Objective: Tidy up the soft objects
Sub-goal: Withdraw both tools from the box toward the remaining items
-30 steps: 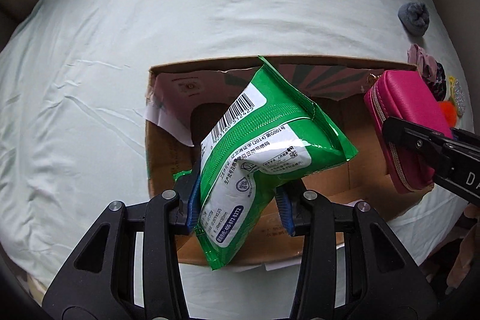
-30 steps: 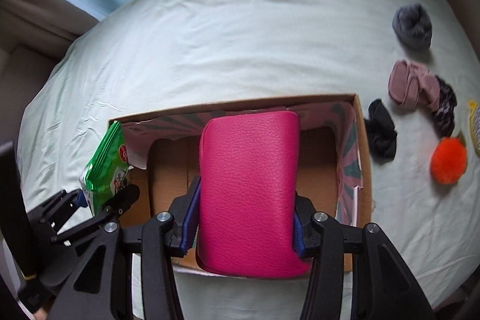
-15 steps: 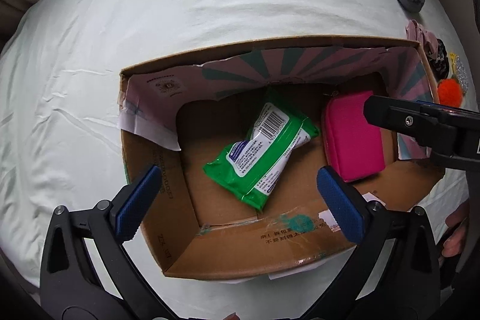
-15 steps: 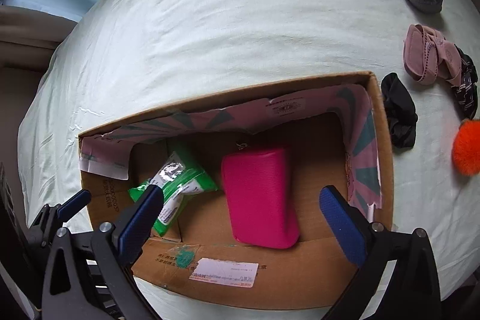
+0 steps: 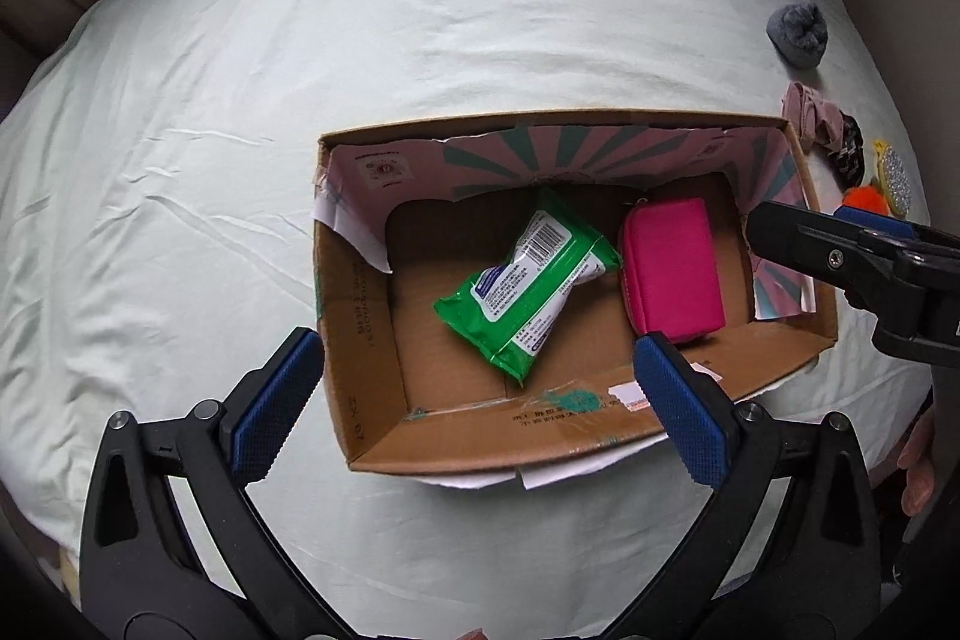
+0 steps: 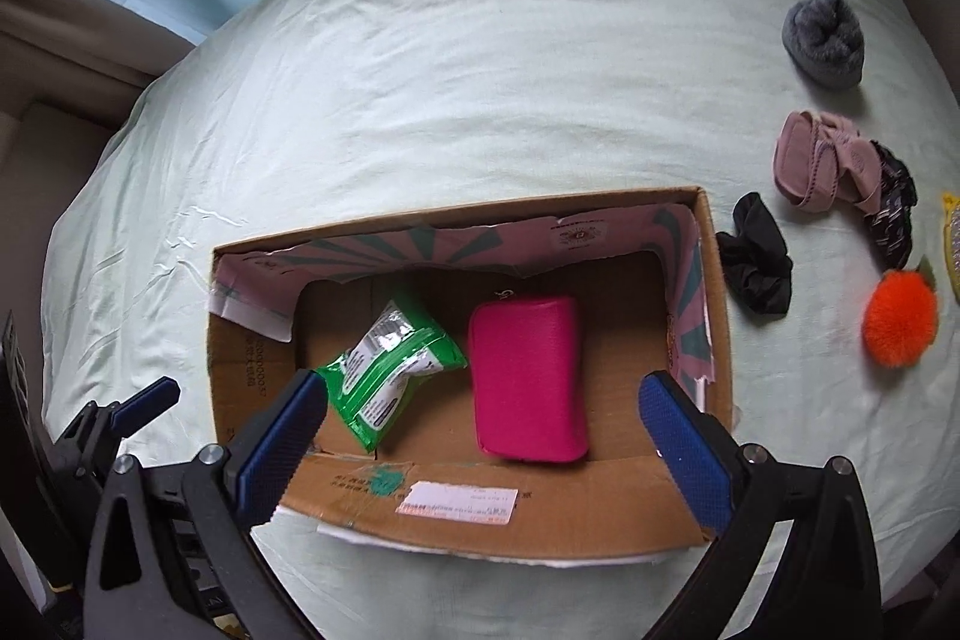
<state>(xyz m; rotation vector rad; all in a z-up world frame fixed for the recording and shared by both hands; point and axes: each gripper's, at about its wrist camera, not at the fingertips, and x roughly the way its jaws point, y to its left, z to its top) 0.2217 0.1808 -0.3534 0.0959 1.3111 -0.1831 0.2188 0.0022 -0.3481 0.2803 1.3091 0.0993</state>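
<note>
Pale green bedsheet [image 5: 300, 112] bears an open brown cardboard box [image 5: 360, 340]. Inside lie a green plastic wipes packet [image 5: 522, 280] and, beside it, a magenta zip pouch [image 5: 672, 268]. Left gripper [image 5: 474, 400] and right gripper [image 6: 480, 436]: jaws spread wide, holding nothing, above the box's near wall.

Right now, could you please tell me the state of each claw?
Left claw: open, holding nothing, above the cardboard box.
Right claw: open, holding nothing, above the same box.
</note>
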